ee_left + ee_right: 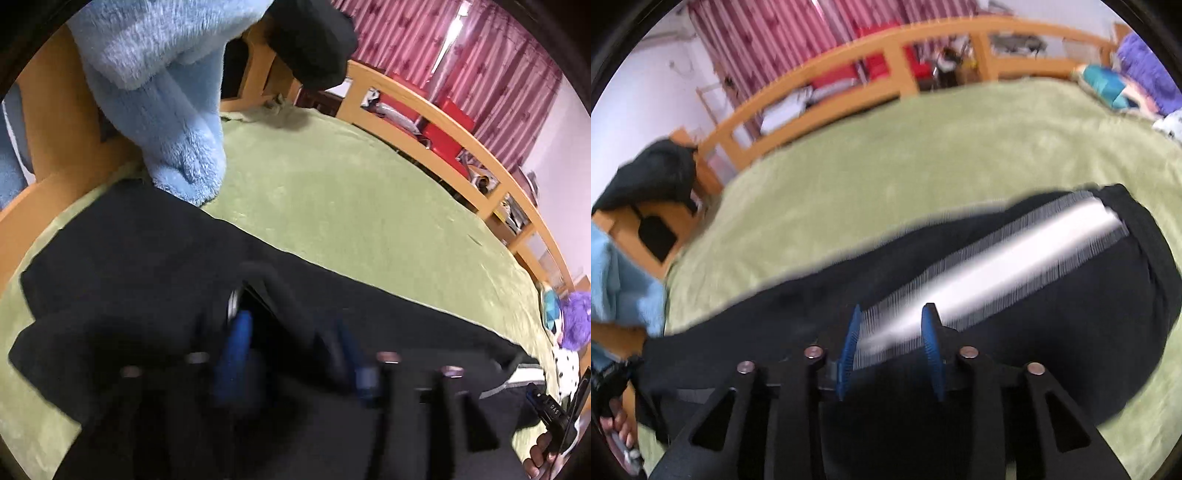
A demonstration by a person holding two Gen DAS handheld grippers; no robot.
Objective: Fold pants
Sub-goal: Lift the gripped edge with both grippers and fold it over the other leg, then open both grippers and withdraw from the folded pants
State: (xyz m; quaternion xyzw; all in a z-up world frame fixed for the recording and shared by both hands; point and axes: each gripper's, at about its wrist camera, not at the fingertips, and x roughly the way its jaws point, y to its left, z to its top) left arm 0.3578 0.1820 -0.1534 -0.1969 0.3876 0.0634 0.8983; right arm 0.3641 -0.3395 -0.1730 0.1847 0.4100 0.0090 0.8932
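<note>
Black pants (155, 251) lie on a green bed cover (332, 192). They have a white and grey side stripe (1008, 266) that runs up to the right in the right wrist view. My left gripper (295, 343) has blue pads, and black cloth bunches between and around its fingers; the view is blurred. My right gripper (892, 343) hovers over the pants (1071, 314) with its blue pads (849, 343) apart, nothing between them but the stripe below.
A wooden bed rail (461, 147) runs along the far side, with red boxes (447, 125) and red curtains behind. A blue fleece (166, 92) and a dark garment (314, 40) hang at the left. Purple and teal items (1134, 70) sit at the bed's corner.
</note>
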